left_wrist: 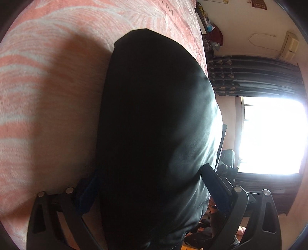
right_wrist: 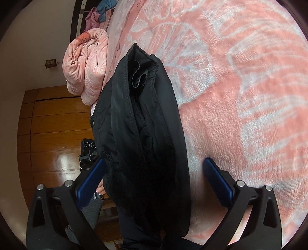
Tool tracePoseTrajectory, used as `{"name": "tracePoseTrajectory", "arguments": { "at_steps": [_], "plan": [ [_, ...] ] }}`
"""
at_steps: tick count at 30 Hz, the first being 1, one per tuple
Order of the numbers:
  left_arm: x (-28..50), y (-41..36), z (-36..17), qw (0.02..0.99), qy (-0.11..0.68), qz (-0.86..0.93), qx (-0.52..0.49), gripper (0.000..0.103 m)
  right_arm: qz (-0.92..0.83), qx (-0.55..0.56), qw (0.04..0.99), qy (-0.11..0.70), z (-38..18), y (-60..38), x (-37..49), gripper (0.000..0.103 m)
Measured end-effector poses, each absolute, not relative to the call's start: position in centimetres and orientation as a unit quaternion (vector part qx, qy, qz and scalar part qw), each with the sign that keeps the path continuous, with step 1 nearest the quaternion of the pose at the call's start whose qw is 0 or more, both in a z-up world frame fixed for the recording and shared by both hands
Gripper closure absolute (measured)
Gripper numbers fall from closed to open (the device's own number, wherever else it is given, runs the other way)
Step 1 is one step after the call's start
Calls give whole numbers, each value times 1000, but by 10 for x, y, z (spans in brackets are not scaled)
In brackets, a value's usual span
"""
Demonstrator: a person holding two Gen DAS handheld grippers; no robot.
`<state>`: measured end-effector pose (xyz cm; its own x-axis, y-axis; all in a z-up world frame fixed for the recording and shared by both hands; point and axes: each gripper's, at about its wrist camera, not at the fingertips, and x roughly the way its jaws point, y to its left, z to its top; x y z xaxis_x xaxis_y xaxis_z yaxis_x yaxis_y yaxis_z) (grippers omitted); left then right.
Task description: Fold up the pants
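Black pants point(right_wrist: 146, 123) lie in a long folded bundle on the pink blanket point(right_wrist: 240, 115), close to the bed's edge, their open seamed end pointing away. My right gripper point(right_wrist: 154, 161) is open wide. The bundle runs between its blue pads point(right_wrist: 213, 173), which stand clear of the cloth. From the left wrist the same pants point(left_wrist: 154, 119) fill the middle as a dark mass over the blanket point(left_wrist: 48, 96). My left gripper point(left_wrist: 148, 173) also stands wide around the cloth. Its left finger is half hidden behind the fabric, and no squeeze shows.
A rolled pink quilt point(right_wrist: 86, 63) and loose clothes point(right_wrist: 104, 9) lie along the bed's far edge. Brown wood panels point(right_wrist: 48, 125) and a small black camera device point(right_wrist: 87, 152) show beside the bed. A bright window point(left_wrist: 269, 134) with dark curtains point(left_wrist: 250, 73) shows past the pants.
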<state>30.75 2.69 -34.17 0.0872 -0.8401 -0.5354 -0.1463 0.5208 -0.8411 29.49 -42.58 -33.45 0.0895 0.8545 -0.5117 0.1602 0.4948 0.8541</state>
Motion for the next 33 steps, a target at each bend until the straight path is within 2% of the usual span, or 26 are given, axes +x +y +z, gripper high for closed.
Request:
{"name": "tracePoseTrajectory", "arguments": {
  "at_steps": [5,7,8,9,10,12,15,19,27,33],
  "plan": [
    [310,23,-342,621,609,-284,-402,7,313,396,605,616,-334,-404,298,2],
    [309,22,-342,627,609,-276,-399,23,322,378,616,612,-332,-394,296,4],
    [309,22,-342,631,608,-273,-398,26,320,363,627,611,-329,-389,295,7],
    [309,23,-340,636,605,-270,-395,33,317,350,636,610,-328,-385,294,25],
    [309,24,-338,641,600,-270,-394,40,318,356,635,608,-328,-385,292,38],
    [306,26,-335,648,587,-273,-400,51,321,365,639,596,-324,-388,288,52],
    [305,26,-329,654,577,-279,-402,63,322,359,653,583,-310,-385,281,61],
    [301,28,-315,669,568,-278,-389,68,326,359,661,572,-293,-380,276,68],
    [299,58,-273,699,545,-279,-370,69,351,329,672,563,-250,-348,300,68],
    [328,101,-250,722,522,-263,-372,69,373,304,677,558,-225,-307,349,68]
  ]
}}
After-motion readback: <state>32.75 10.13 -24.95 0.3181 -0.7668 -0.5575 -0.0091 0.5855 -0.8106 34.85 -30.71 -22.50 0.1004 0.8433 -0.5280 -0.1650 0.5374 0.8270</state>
